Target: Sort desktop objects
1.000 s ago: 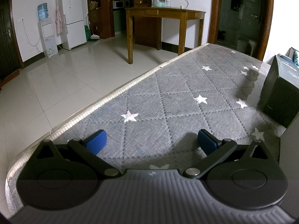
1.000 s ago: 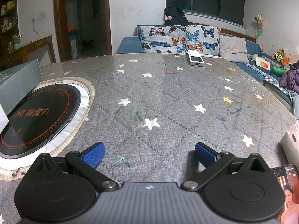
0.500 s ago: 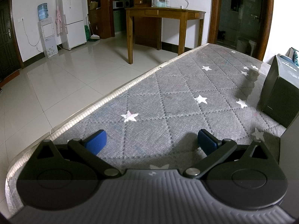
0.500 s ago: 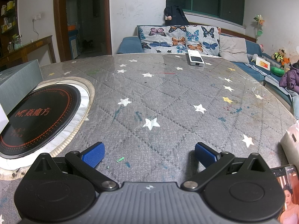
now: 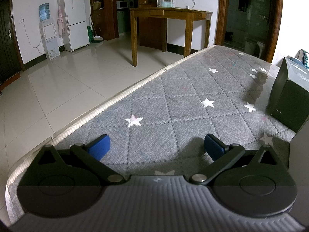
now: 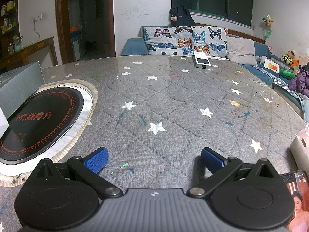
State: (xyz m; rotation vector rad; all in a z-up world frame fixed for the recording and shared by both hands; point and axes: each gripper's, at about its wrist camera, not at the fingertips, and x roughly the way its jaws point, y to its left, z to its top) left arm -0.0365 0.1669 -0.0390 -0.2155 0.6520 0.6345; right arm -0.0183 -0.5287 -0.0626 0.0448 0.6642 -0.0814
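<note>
A dark box with small white print on its top face stands upright on the tabletop, well in from the edge that faces the tiled floor. A grey box lies by the tabletop's left edge in the right wrist view, touching or overlapping the rim of the round black induction cooker with its red dotted ring and red lettering. A white handheld device with a dark screen lies flat at the far edge. A smartphone, screen lit and facing up, lies at the near right corner, beside a white plastic bag.
</note>
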